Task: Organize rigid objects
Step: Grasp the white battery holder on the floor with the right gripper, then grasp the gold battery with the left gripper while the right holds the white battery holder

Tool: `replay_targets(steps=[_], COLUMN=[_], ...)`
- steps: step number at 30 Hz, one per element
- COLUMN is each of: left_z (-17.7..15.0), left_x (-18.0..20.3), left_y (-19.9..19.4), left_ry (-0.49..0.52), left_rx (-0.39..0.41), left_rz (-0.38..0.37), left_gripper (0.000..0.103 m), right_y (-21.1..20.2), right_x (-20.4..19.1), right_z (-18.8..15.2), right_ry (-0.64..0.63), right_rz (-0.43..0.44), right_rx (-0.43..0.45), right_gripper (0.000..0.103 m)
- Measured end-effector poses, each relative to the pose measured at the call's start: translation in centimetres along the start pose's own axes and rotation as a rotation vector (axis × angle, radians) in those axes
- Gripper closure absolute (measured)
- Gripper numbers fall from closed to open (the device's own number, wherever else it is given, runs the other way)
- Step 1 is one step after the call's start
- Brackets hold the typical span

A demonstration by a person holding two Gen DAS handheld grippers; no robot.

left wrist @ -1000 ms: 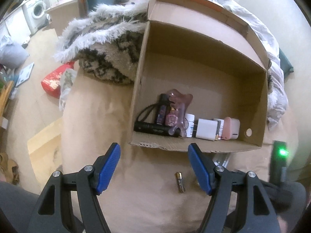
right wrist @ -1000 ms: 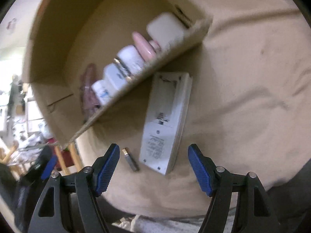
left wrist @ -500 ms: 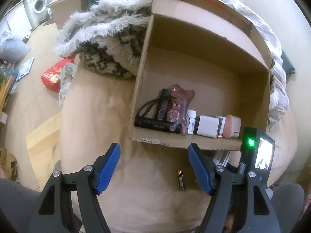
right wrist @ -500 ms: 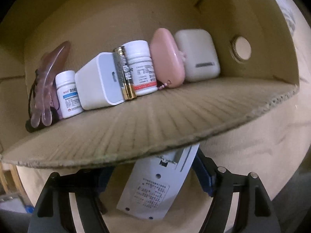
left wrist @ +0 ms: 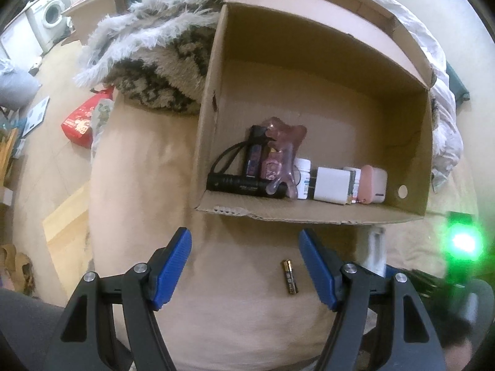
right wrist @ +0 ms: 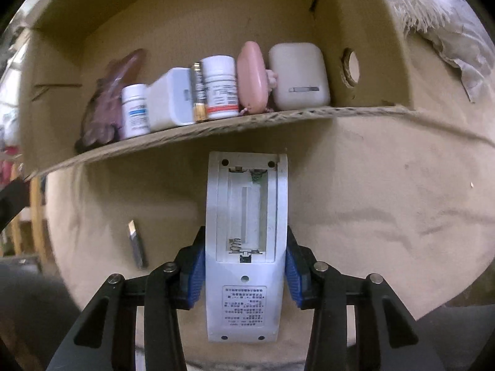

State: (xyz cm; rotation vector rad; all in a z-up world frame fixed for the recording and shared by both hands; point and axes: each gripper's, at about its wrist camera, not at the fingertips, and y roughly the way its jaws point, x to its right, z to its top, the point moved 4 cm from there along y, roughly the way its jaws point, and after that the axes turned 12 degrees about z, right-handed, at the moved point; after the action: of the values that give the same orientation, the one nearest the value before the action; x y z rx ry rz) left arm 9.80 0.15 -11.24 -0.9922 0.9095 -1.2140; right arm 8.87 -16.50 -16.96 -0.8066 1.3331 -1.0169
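A white remote control (right wrist: 247, 241) with its battery bay open lies back-up between the blue pads of my right gripper (right wrist: 246, 272); the jaws are closing and both pads press its sides. It sits just in front of the cardboard box (right wrist: 216, 126). Along the box's near wall stand pill bottles (right wrist: 220, 86), a white charger (right wrist: 171, 99), a pink case (right wrist: 252, 77) and a white earbud case (right wrist: 298, 75). My left gripper (left wrist: 244, 266) hangs open over the beige cover, with a loose battery (left wrist: 289, 276) lying just inside its right finger. The battery (right wrist: 137, 244) also shows left of the remote.
The cardboard box (left wrist: 309, 213) also holds a black torch (left wrist: 244, 182) and a pink scraper (left wrist: 284, 142). A furry blanket (left wrist: 154, 58) lies left of the box, crumpled white cloth (left wrist: 445, 117) to its right. A red packet (left wrist: 79, 123) lies on the floor, a washing machine (left wrist: 49, 21) beyond.
My right gripper rolled and drew back from the box's edge, and its jaws closed onto the white remote. The left gripper stayed open and nearly still.
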Motion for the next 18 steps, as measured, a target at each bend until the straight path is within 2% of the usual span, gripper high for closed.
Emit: replay_targets(steps=[4, 7, 15, 18], left_z=[-0.2, -0.6, -4.3, -4.9], left_x=[0.1, 0.4, 3.9, 5.0], left_y=[0.2, 0.4, 3.3, 5.4], left_ry=[0.004, 0.019, 0.116, 0.106], left_rx=[-0.01, -0.015, -0.11, -0.174], left_rz=[-0.003, -0.002, 0.015, 0.013], left_gripper=[0.034, 0.034, 0.034, 0.034], right_y=[-3.1, -4.8, -5.5, -5.8], right_x=[-1.3, -2.1, -0.3, 0.5], right_z=[-0.8, -1.2, -0.1, 0.2], right_ry=[-0.046, -0.084, -0.038, -0.043], right_rz=[0.091, 0.13, 0.165, 0.15], right_rx=[0.044, 0.112, 0.143, 0.151], right_gripper=[0.057, 0.057, 0.058, 0.058])
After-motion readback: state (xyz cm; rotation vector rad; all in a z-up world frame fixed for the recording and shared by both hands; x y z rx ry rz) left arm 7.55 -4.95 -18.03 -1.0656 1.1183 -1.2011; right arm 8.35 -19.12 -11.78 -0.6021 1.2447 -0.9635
